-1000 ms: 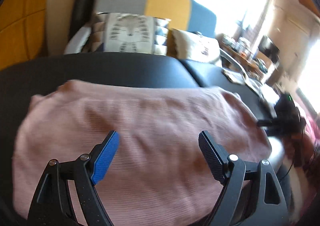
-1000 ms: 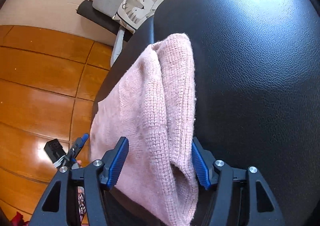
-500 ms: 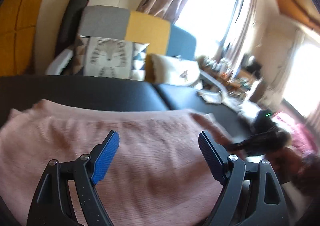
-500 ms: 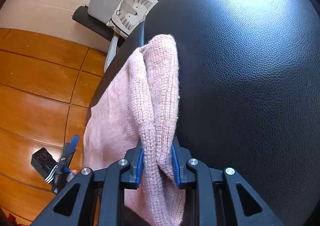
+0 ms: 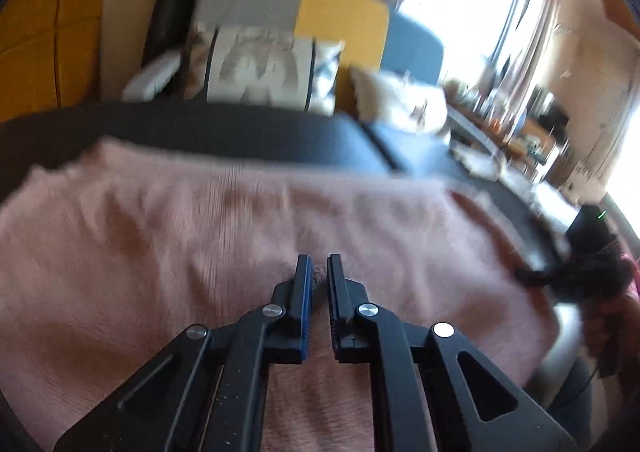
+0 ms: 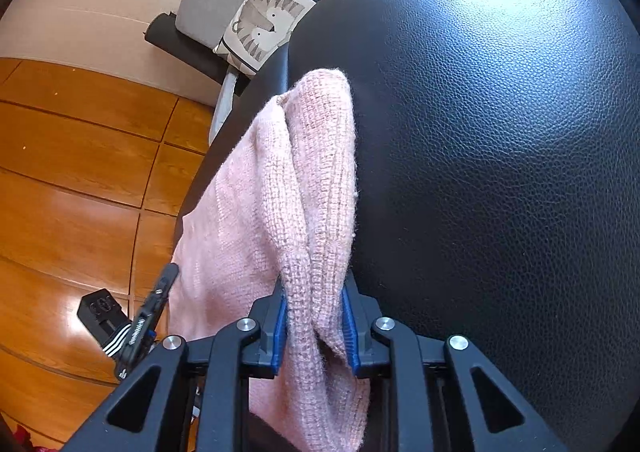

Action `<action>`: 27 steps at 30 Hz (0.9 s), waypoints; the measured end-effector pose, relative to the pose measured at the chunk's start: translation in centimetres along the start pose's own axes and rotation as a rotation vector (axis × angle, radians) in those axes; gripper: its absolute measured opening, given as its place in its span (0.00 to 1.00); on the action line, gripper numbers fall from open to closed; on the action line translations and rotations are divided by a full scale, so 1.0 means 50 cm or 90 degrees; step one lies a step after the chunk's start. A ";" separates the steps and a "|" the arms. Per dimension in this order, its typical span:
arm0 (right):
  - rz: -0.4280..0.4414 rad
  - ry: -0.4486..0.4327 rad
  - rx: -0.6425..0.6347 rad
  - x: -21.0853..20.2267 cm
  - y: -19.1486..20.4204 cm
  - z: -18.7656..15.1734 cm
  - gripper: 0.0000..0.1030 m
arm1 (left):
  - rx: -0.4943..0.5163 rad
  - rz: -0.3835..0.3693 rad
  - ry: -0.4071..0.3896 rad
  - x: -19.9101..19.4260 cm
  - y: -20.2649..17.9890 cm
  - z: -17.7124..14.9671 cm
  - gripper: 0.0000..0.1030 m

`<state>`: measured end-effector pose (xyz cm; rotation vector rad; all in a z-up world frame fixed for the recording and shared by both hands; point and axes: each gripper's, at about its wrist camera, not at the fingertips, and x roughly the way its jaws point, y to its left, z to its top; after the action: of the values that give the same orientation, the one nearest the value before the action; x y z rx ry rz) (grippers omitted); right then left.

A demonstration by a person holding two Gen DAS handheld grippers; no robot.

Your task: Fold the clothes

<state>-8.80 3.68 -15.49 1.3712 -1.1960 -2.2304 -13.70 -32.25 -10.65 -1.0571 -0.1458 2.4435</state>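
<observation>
Here we have a pink knitted sweater (image 5: 200, 252) spread over the black padded bench (image 6: 500, 132), filling the lower half of the left wrist frame. Our left hand-held gripper (image 5: 319, 276) is clamped nearly closed, with a small pinch of knit showing between its pads at lower centre. Our right hand-held gripper (image 6: 314, 316) squeezes a bunched, doubled edge of the same sweater (image 6: 280, 192), which runs up the middle of the right wrist frame along the bench's left edge, above the wooden floor (image 6: 72, 172).

We judge the left pinch shallow: a pull could slip it free, or catch only the top layer and skew the fold. The loose knit stretches easily, so uneven pulls from the two sides may distort it. Much of the cloth sits at the bench edge and could slide toward the floor.
</observation>
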 end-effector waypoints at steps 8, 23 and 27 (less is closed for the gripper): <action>-0.016 0.005 0.031 -0.008 0.010 -0.005 0.20 | -0.006 -0.007 -0.005 0.007 0.012 -0.015 0.09; 0.143 0.010 0.042 -0.015 0.208 -0.003 0.18 | -0.043 -0.052 -0.014 0.004 0.037 -0.028 0.10; 0.166 0.031 0.016 0.021 0.310 0.000 0.18 | -0.055 -0.062 -0.015 -0.002 0.045 -0.024 0.10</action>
<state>-12.25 -6.65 -4.42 1.1929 -1.3075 -1.9982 -13.64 -34.41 -12.05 -1.0334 -0.3062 2.3808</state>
